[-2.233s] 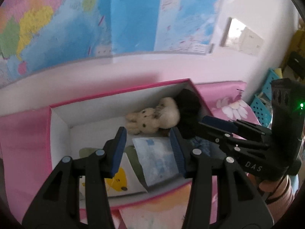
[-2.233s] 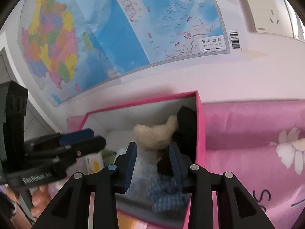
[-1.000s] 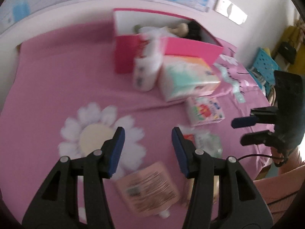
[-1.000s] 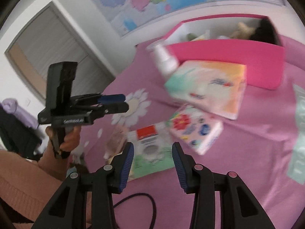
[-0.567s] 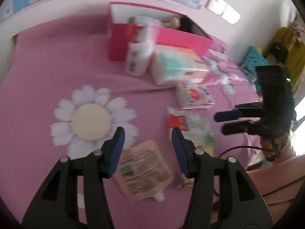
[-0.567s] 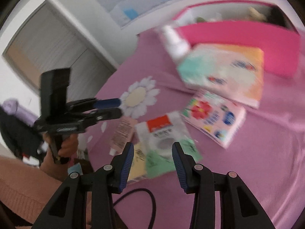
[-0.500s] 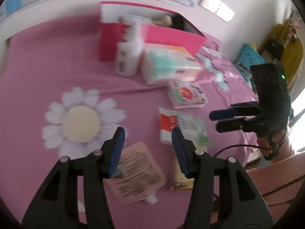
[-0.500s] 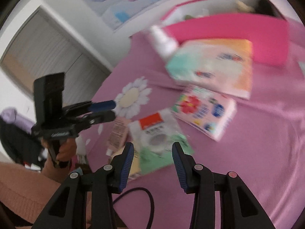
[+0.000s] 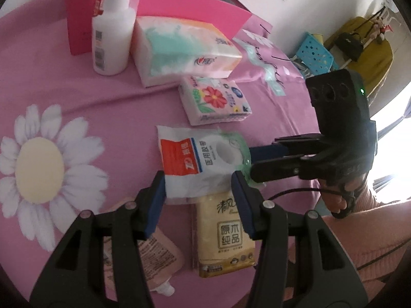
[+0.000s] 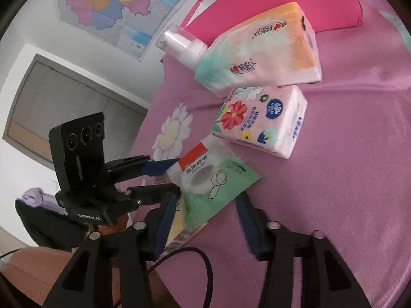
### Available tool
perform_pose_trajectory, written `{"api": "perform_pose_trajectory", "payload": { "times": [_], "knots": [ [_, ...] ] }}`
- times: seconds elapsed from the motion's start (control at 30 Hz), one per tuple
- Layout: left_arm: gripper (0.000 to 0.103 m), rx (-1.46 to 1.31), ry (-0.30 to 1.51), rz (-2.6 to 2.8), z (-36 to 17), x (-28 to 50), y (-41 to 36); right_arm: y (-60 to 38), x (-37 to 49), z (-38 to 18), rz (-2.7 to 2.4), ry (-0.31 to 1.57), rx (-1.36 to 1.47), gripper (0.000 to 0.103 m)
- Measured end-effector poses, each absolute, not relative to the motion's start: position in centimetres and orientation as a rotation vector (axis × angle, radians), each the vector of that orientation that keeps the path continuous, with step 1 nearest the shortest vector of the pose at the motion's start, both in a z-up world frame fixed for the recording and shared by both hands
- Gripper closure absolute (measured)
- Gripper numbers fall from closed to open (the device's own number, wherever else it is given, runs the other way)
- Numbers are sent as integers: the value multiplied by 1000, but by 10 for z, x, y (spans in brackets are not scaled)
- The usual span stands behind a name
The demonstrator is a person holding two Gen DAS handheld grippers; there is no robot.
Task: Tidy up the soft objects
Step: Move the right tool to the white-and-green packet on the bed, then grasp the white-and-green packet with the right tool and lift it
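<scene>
Now both my left fingers (image 9: 197, 195) and right fingers (image 10: 206, 214) stand open, empty, around the medical tape packet (image 9: 203, 159) on the bed (image 9: 77, 97).

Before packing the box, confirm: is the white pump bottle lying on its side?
No, the white pump bottle stands upright beside the pink box.

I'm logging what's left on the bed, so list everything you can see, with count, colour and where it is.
Pink box: one, far end of the bed, contents unclear.
Pump bottle: one, white, upright before the box.
Large tissue pack: one, orange and teal, beside the bottle.
Floral tissue pack: one, pink, mid-bed.
Medical tape packet: one, white, red and green, overlapping the yellow pack.
Yellow tissue pack: one, near edge.
Pink pouch: one, under the left gripper.
Bedsheet: pink, daisy print.
Left gripper: open above the packet.
Right gripper: open, at the packet's green end.
</scene>
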State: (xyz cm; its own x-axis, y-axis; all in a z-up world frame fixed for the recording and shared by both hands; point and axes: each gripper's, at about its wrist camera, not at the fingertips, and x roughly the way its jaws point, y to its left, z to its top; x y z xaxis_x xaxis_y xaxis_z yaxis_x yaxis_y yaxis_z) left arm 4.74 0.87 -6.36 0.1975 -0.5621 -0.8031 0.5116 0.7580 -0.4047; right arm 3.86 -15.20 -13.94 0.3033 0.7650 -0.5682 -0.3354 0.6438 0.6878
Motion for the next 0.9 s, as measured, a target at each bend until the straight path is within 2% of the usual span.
{"api": "perform_pose_trajectory", "payload": {
  "times": [0.03,0.1,0.17,0.27,0.43,0.9],
  "knots": [
    [50,-56,1146,-753,-64,47,9,-151,38,-140,760,1018,479,70],
    [54,-63,1140,-750,-63,46,10,-151,37,-141,755,1011,479,72],
    [57,-65,1127,-755,-59,44,13,-149,36,-139,751,990,461,80],
    [65,-66,1106,-765,-53,40,14,-143,31,-131,752,964,411,83],
    [65,-50,1037,-783,-31,31,11,-138,20,-108,761,910,292,89],
    [65,47,847,-721,43,86,-17,-163,55,-29,709,705,174,90]
  ]
}}
